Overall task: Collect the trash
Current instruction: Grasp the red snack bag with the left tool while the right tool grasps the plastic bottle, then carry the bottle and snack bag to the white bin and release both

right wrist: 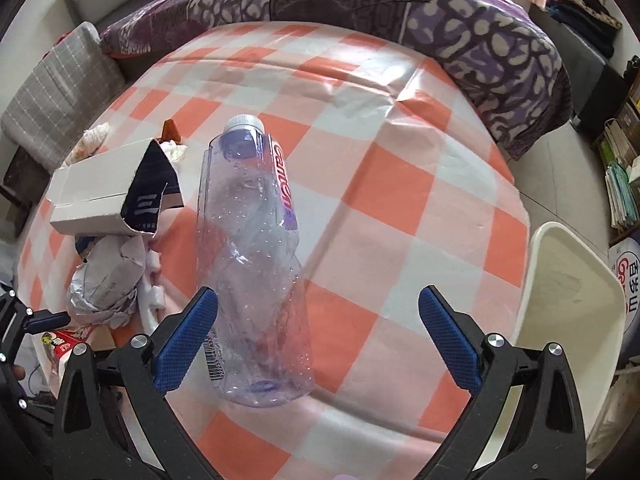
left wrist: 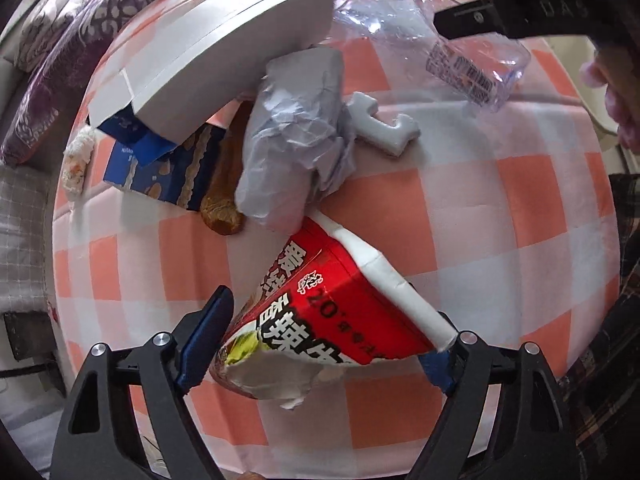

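A torn red noodle carton point(left wrist: 336, 312) lies between the fingers of my left gripper point(left wrist: 324, 340), which is open around it; its right finger is mostly hidden behind the carton. A crushed clear plastic bottle point(right wrist: 256, 260) lies on the checked cloth, and my right gripper point(right wrist: 320, 332) is open with the bottle's base beside its left finger point(right wrist: 188, 336). The bottle also shows in the left wrist view point(left wrist: 432, 32), with the right gripper's finger point(left wrist: 520, 12) over it. Crumpled grey paper point(left wrist: 296, 140), a white box point(left wrist: 208, 52) and a blue carton point(left wrist: 168, 168) lie in a pile.
A white foam piece point(left wrist: 384, 124), a brown pastry point(left wrist: 224, 184) and a used tissue point(left wrist: 76, 160) lie by the pile. The orange-and-white checked cloth point(right wrist: 400, 160) covers the table. A white chair point(right wrist: 568, 292) stands at the right, a purple-patterned bed point(right wrist: 360, 0) behind.
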`<action>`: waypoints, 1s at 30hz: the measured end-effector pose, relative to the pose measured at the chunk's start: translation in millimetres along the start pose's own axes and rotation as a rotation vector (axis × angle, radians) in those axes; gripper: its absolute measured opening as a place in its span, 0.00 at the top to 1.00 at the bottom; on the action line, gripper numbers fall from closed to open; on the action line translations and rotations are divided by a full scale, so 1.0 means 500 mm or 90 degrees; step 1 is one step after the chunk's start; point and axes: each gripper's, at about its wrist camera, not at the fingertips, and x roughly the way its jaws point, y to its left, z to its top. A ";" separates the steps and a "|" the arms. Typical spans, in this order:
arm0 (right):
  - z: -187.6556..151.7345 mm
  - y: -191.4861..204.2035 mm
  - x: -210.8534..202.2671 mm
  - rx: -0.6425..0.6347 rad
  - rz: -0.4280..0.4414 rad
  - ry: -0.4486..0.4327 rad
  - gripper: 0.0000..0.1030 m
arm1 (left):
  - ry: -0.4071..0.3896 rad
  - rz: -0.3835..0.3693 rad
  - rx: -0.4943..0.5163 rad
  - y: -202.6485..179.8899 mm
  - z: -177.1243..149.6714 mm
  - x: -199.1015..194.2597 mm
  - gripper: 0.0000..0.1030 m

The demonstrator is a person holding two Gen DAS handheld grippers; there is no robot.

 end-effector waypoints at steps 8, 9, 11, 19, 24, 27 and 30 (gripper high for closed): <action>0.021 0.009 0.018 0.014 0.028 0.011 0.07 | -0.029 -0.067 -0.101 0.078 0.004 0.001 0.51; 0.023 0.008 0.022 0.016 0.035 0.014 0.07 | -0.033 -0.075 -0.112 0.084 0.004 -0.003 0.54; 0.027 0.007 0.030 0.028 0.052 0.022 0.07 | -0.042 -0.095 -0.131 0.096 0.003 -0.014 0.60; 0.047 0.026 0.051 0.048 0.096 0.031 0.07 | -0.116 -0.136 -0.189 0.128 -0.011 -0.093 0.62; 0.052 0.037 0.072 0.045 0.089 0.040 0.15 | -0.176 -0.171 -0.246 0.139 -0.012 -0.138 0.62; 0.054 0.035 0.064 0.039 0.058 0.022 0.43 | -0.211 -0.175 -0.279 0.144 -0.009 -0.155 0.62; 0.054 0.024 0.052 0.059 0.069 0.004 0.43 | -0.236 -0.155 -0.311 0.145 0.002 -0.161 0.62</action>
